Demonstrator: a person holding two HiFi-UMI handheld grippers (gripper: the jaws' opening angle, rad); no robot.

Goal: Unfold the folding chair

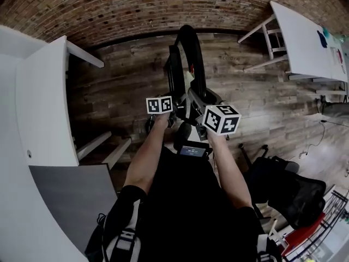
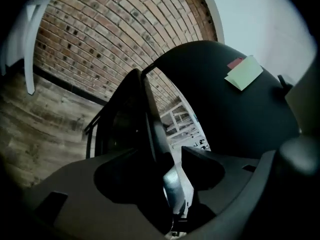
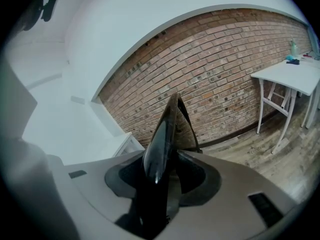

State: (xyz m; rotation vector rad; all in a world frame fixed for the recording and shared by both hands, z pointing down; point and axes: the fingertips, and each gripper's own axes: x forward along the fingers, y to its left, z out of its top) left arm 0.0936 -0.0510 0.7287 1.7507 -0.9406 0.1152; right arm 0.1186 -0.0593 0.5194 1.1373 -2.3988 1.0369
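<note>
right gripper (image 3: pixel 165 166) pinching chair (image 1: pixel 197 59) edge; left gripper (image 2: pixel 170 159) jaws spread wide, chair frame between them, unclamped.

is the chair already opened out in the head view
No, the folding chair stands closed up as a thin upright slab on the wood floor, with no seat swung out.

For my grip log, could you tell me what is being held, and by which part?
The right gripper holds the folding chair by a black panel's thin edge; the left gripper's hold cannot be told.
</note>
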